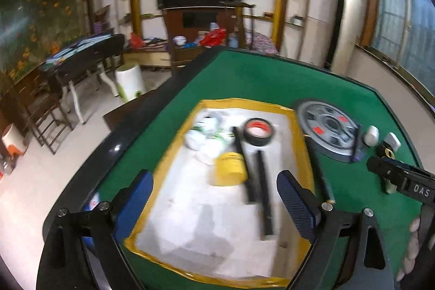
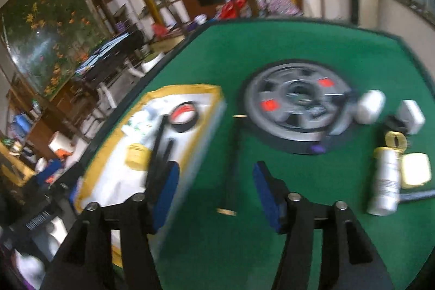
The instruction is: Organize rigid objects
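Note:
My left gripper [image 1: 214,181] hangs open over a yellow-rimmed box [image 1: 304,154] with a white floor. Nothing sits between its blue pads. Inside the box lie a yellow jar [image 1: 231,167], a black tape roll [image 1: 258,131] with a red core, two black bars [image 1: 262,189] and white bottles [image 1: 206,135]. My right gripper [image 2: 217,170] is open above the green table [image 2: 299,45], just right of the box [image 2: 206,110]. A thin dark rod [image 2: 232,167] with gold ends lies on the felt between its fingers, untouched.
A grey weight plate [image 2: 296,105] with red labels lies beyond the right gripper. To its right are two white objects [image 2: 371,106], a silver bottle [image 2: 386,181], a pale yellow box [image 2: 416,170] and a gold-capped item [image 2: 395,140]. The table's dark raised edge [image 1: 114,143] borders the felt.

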Demonstrator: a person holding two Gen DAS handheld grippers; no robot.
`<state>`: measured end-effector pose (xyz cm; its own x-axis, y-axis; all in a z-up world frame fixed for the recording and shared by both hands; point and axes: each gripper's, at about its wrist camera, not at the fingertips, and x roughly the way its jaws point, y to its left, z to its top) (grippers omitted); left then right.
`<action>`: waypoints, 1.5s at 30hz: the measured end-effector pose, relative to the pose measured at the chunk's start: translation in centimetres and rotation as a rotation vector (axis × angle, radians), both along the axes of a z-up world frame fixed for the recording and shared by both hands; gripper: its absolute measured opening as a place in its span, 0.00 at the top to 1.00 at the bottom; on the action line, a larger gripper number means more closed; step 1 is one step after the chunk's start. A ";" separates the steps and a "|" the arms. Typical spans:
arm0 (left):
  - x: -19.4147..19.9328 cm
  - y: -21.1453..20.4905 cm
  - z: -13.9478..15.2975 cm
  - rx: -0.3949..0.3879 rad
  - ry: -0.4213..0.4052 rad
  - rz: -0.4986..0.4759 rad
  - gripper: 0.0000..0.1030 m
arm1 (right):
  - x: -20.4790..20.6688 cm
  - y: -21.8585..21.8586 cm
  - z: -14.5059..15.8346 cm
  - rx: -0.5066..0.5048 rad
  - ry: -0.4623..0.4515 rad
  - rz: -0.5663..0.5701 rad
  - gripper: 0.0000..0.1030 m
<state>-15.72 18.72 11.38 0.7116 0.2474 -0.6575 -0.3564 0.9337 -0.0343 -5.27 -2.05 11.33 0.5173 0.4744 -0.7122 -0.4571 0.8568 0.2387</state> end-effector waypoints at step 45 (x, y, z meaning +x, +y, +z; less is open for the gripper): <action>11.7 -11.9 -6.1 0.092 0.156 -0.208 0.22 | 5.3 -22.3 -5.0 0.146 0.000 -0.515 0.39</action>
